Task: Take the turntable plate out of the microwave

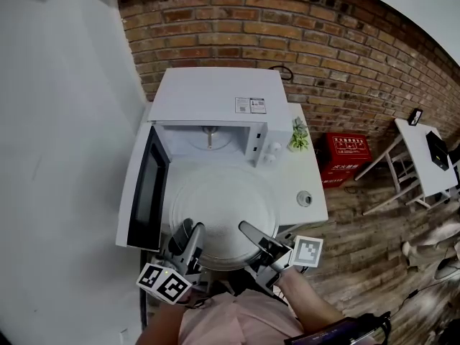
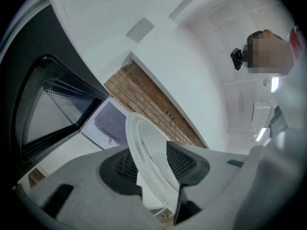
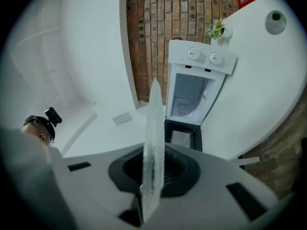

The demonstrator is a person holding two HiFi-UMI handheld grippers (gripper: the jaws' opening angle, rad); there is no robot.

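The round glass turntable plate (image 1: 219, 207) hangs level in front of the open microwave (image 1: 215, 95), outside its cavity (image 1: 208, 136). My left gripper (image 1: 190, 233) is shut on the plate's near left rim and my right gripper (image 1: 253, 237) on its near right rim. In the left gripper view the ribbed plate rim (image 2: 144, 147) runs between the two mesh pads of that gripper (image 2: 154, 165). In the right gripper view the plate (image 3: 154, 128) stands edge-on, pinched in that gripper (image 3: 154, 171). The cavity floor shows only the drive hub (image 1: 209, 139).
The microwave door (image 1: 147, 185) stands swung open at the left, close to the plate. The white table (image 1: 302, 171) carries a small potted plant (image 1: 298, 135) and a round cap (image 1: 305, 198). A red crate (image 1: 345, 155) and a folding table (image 1: 424, 157) stand at the right by the brick wall.
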